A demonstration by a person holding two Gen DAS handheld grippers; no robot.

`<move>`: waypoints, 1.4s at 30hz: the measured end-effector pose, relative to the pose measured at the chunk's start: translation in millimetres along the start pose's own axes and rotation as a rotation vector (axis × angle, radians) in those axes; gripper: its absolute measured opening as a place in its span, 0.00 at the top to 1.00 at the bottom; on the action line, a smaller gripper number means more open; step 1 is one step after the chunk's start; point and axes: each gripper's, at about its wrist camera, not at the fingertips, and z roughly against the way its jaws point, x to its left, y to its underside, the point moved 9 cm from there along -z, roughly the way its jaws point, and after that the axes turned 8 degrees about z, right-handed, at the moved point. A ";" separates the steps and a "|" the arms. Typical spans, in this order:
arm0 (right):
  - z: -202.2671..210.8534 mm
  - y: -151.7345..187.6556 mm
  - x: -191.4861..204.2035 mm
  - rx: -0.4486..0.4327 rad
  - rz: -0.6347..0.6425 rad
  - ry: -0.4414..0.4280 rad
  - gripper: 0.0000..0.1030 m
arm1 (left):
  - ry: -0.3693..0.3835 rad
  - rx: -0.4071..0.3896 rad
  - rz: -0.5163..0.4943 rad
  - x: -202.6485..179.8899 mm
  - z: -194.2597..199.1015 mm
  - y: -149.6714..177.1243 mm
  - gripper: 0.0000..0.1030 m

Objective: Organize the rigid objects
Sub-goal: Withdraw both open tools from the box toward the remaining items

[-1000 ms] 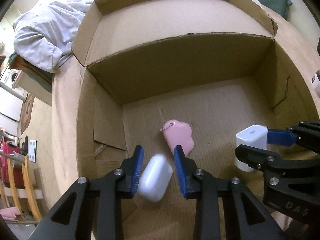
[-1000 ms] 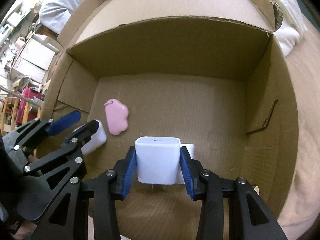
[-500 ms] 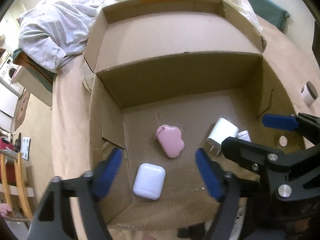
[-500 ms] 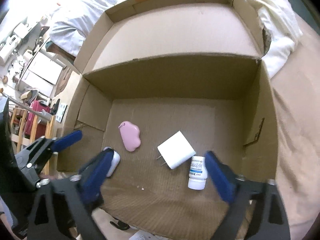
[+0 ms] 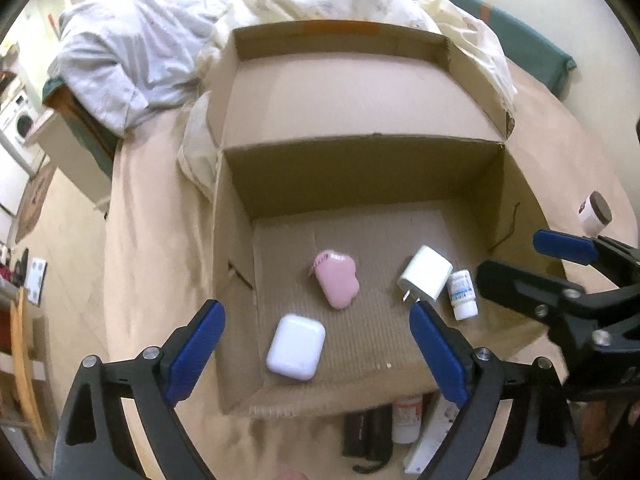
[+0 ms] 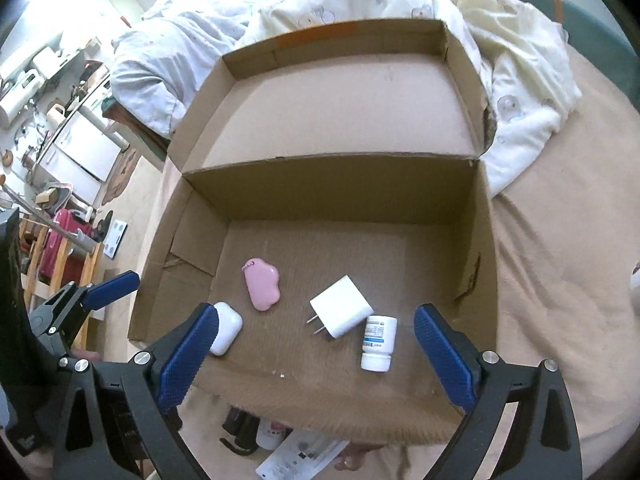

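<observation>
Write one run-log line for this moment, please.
left gripper: open, empty, just opening | right gripper: open, empty | in cardboard box: earbud case, charger

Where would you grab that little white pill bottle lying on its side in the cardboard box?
Probably across the round body of the small white pill bottle, coming straight down from above. It lies flat on the floor of the brown cardboard box, so its long sides are exposed. The white square plug adapter sits close by its label end, so closing nearer the cap end leaves more room.
</observation>
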 end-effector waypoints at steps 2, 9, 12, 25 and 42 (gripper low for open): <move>6.4 1.9 2.8 -0.007 0.015 0.001 0.00 | 0.016 0.027 0.020 1.9 -0.2 6.5 0.10; 26.1 15.1 13.2 -0.052 0.089 0.014 0.00 | 0.022 0.020 0.026 5.8 14.2 24.9 0.10; 33.6 25.2 12.9 -0.052 0.082 0.012 0.00 | 0.020 0.025 0.035 10.1 16.9 32.1 0.10; 64.1 67.1 -19.0 -0.071 0.007 0.022 0.00 | -0.006 0.046 0.014 12.1 18.6 60.6 0.10; 21.4 104.5 -43.1 0.097 -0.132 -0.010 0.00 | -0.016 0.241 0.020 2.7 -35.2 98.6 0.11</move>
